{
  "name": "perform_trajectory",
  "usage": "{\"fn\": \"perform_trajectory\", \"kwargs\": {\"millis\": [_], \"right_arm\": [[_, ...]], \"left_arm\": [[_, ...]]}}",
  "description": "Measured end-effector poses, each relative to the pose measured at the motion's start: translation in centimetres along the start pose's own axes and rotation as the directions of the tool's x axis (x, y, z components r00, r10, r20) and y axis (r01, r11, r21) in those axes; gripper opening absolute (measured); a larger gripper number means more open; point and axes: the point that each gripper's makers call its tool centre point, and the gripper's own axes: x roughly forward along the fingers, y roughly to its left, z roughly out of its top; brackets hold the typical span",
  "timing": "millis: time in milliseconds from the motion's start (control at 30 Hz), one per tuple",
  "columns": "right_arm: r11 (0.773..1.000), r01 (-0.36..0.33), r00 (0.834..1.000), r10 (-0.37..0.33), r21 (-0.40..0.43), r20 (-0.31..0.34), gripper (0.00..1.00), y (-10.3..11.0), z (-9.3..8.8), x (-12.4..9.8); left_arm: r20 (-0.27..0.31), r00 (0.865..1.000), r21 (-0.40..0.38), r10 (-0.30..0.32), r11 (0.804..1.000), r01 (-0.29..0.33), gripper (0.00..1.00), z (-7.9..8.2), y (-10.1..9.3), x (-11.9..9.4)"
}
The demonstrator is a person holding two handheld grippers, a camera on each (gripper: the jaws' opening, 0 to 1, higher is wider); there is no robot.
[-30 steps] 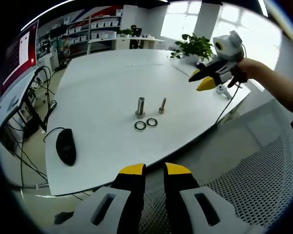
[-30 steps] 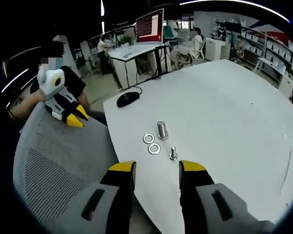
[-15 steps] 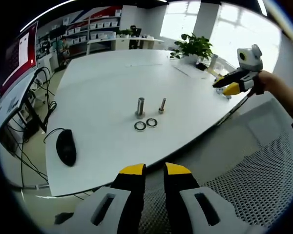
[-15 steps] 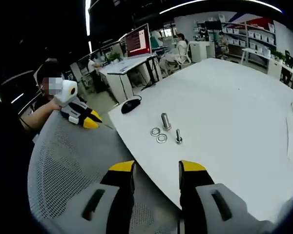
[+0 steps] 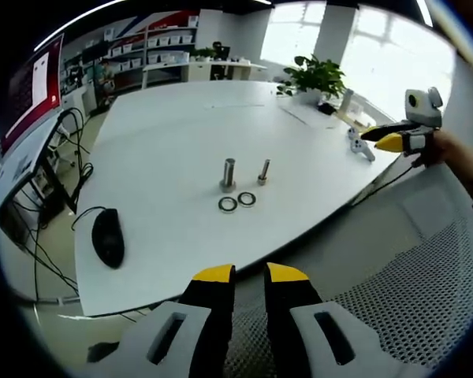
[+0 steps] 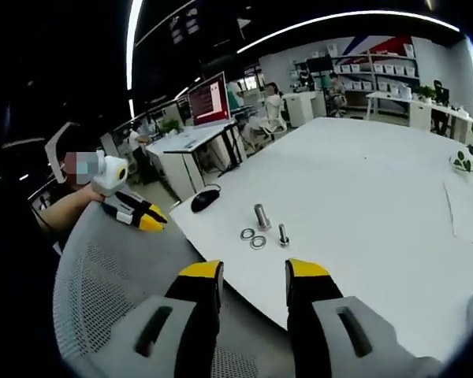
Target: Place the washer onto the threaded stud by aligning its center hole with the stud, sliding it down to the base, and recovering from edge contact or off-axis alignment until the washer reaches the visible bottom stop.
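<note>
A thick threaded stud (image 5: 228, 174) stands upright on the white table (image 5: 165, 118), with a thinner bolt (image 5: 263, 171) to its right. Two flat washers (image 5: 228, 204) (image 5: 247, 198) lie in front of them. My left gripper (image 5: 250, 276) hangs over a mesh chair back, well short of the table, its yellow-tipped jaws a narrow gap apart and empty. In the right gripper view, the stud (image 6: 261, 216), the bolt (image 6: 283, 235) and the washers (image 6: 247, 234) (image 6: 258, 242) sit far ahead of my right gripper (image 6: 255, 272), which is open and empty.
A black mouse (image 5: 107, 237) with its cable lies near the table's left edge. A grey mesh chair back (image 5: 394, 315) stands between both grippers and the table. A potted plant (image 5: 311, 75) and a small metal part (image 5: 359, 143) sit at the far right edge.
The right gripper has drawn back from the table, so the stud and washers look smaller in its view. In the left gripper view it has slid off to the right. The left gripper has barely moved.
</note>
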Motion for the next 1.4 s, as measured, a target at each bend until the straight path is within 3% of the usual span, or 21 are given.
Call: {"fn": "perform_trajectory", "kwargs": {"millis": [533,800,1033,1167,1400], "right_arm": [[0.992,-0.075,0.995,0.068,-0.1,-0.072,0.34,2.0,-0.5,0.9],[0.976,-0.146,0.987,0.132,-0.163,-0.092,0.34,3.7,1.8,2.8],[0.903,-0.27,0.948,0.188,-0.335,-0.258,0.35,5.4,2.0,5.6],[0.879,-0.31,0.93,0.202,-0.362,-0.306,0.35,5.9,2.1,7.0],[0.81,-0.396,0.878,0.197,-0.432,-0.436,0.35,5.8,1.4,10.2]], "left_arm": [[0.004,1.0,0.0,0.004,1.0,-0.004,0.12,0.0,0.1,0.0],[0.009,1.0,0.0,0.009,1.0,-0.009,0.12,0.1,0.2,0.0],[0.009,1.0,0.004,0.008,1.0,-0.008,0.12,0.1,0.2,0.0],[0.011,1.0,0.004,0.009,1.0,-0.009,0.12,0.1,0.2,0.0],[0.025,1.0,-0.003,0.016,1.0,-0.016,0.12,0.3,0.4,-0.1]]}}
